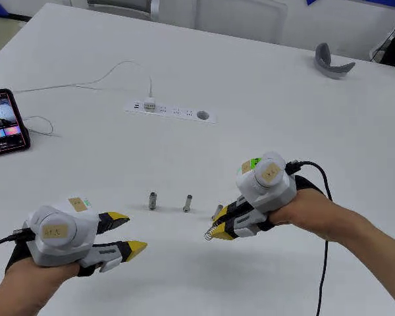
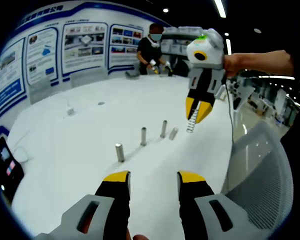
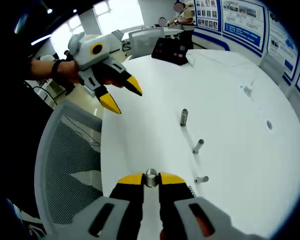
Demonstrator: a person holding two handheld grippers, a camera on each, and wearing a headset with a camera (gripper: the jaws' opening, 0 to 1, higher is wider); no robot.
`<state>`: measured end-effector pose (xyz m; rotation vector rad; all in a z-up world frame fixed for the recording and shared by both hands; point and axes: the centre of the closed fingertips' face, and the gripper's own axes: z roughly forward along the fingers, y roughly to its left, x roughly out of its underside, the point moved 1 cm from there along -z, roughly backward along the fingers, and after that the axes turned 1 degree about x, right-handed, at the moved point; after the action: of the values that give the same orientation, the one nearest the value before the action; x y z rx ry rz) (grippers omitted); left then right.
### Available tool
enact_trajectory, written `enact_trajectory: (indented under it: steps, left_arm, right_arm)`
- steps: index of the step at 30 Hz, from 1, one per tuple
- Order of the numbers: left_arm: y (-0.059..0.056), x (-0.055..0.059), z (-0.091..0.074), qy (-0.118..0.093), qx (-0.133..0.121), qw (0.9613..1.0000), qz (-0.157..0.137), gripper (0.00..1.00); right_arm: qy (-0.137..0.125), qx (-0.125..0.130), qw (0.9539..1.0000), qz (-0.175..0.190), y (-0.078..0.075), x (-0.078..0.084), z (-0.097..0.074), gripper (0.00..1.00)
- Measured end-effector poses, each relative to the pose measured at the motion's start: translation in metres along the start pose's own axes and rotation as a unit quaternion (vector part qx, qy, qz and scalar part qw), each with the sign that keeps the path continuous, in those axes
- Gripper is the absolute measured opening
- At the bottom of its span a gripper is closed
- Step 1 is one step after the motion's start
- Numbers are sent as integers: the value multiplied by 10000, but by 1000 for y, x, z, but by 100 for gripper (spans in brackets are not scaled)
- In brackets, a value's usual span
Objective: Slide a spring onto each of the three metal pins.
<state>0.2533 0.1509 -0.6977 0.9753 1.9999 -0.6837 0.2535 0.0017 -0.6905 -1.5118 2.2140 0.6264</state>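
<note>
Three short metal pins stand in a row on the white table [image 1: 263, 105]. The left pin [image 1: 153, 200] wears a spring; the middle pin [image 1: 187, 203] is bare. The third pin [image 1: 217, 210] is partly hidden behind my right gripper [image 1: 218, 230], which is shut on a small spring [image 1: 209, 234] just above the table. In the right gripper view the spring [image 3: 150, 177] sits end-on between the shut jaws, with the pins [image 3: 184, 117] beyond. My left gripper [image 1: 126, 232] hovers open and empty at the near left. The left gripper view shows the pins [image 2: 143, 135] and my right gripper [image 2: 197, 112] with its spring [image 2: 191, 124].
A white power strip [image 1: 168, 110] with a plugged cable lies further back. A tablet [image 1: 3, 122] rests at the left edge, a grey curved piece [image 1: 332, 62] at the far right, a small tag [image 1: 78, 204] near my left gripper. A mesh chair [image 3: 70, 165] stands by the table edge.
</note>
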Motion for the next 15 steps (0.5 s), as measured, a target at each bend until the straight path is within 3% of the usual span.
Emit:
enact_trajectory:
  steps: [15]
  left_arm:
    - [23, 14, -22, -14, -459, 9981, -405, 50]
  right_arm:
    - [81, 64, 9999, -121, -28, -10, 4, 12]
